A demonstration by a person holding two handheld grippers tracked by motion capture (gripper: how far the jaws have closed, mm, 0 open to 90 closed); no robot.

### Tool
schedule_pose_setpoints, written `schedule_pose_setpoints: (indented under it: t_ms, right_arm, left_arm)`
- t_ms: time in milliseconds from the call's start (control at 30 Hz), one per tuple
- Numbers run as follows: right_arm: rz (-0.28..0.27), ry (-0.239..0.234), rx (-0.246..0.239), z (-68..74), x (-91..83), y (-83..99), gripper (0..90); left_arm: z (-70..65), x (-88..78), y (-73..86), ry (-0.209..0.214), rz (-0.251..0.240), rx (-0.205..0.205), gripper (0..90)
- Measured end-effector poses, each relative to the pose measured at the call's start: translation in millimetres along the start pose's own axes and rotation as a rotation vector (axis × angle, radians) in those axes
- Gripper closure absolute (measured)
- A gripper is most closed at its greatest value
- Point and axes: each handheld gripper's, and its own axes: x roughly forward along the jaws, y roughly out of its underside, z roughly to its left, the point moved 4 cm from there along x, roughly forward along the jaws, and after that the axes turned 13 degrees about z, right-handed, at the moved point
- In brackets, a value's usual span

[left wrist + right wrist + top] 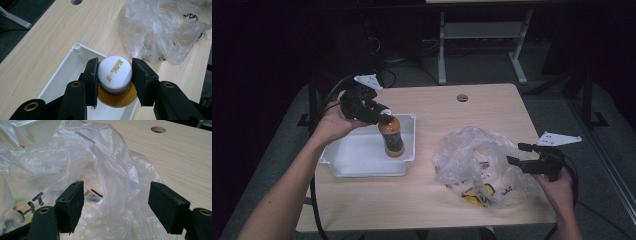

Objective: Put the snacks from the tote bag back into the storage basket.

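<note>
Bottle [392, 136], rigid, smooth and full-looking, stands in the white tray [409, 120] near the desk's left edge, my left gripper [114, 75] clamping its cap while my right gripper [116, 202] gapes empty.

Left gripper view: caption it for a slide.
Left hand-held gripper grips an orange drink bottle by its white cap over a white tray.

Bottle [392, 135] showing orange contents, white cap [115, 71] carrying gold lettering. Tray [343, 166] — plain white. Bag [472, 160] — clear plastic, showing black print (a yellow patch underneath). Table [432, 200] showing pale wood grain.
</note>
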Motion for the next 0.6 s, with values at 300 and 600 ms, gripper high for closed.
schedule_pose_setpoints:
  t_ms: [300, 600]
  right_arm:
    - [-0.003, 0.005, -0.001, 1.1, -0.7, -0.6, 28.3]
    - [0.001, 0.002, -0.011, 2.1, -0.1, -2.1, 27.9]
  left_arm:
    - [1.6, 16.8, 6.6, 0.010, 0.004, -0.008, 58.7]
    - [6.4, 30.1, 13.7, 0.015, 0.002, -0.031, 58.7]
